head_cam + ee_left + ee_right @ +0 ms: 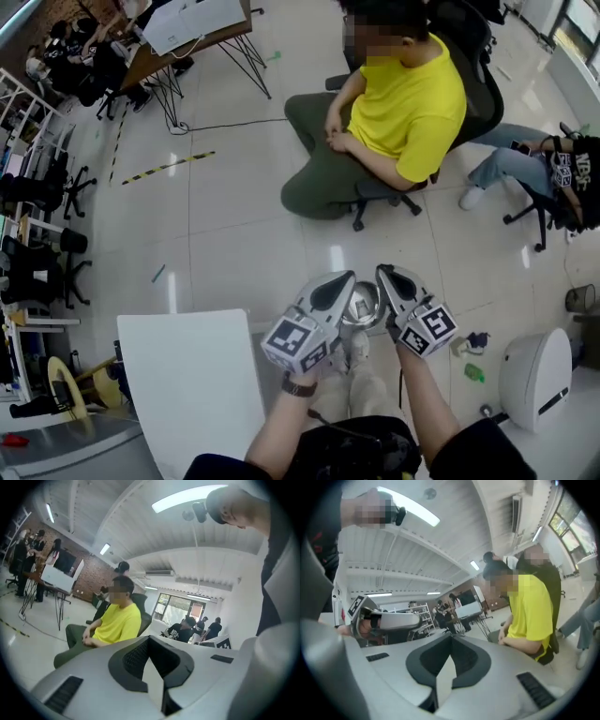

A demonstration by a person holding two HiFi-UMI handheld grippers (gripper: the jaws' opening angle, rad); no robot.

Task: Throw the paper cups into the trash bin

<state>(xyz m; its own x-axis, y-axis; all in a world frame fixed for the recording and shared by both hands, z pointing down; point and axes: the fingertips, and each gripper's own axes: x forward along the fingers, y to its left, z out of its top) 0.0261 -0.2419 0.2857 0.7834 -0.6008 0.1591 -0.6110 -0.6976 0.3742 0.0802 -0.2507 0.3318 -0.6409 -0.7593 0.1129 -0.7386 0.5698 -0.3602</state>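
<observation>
left gripper [348,278], right gripper [384,273]: fingers pressed together, nothing between | paper cups: none discernible | metal container [362,306], likely the bin: below, between both fingertips | ADVICE: lower, spread fingers before approach

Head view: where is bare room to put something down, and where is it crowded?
The white tabletop left of the left gripper is bare. The floor between the striped tape and the seated person in yellow is open too. Crowded: black chairs along the left edge, litter beside the white bin.
</observation>
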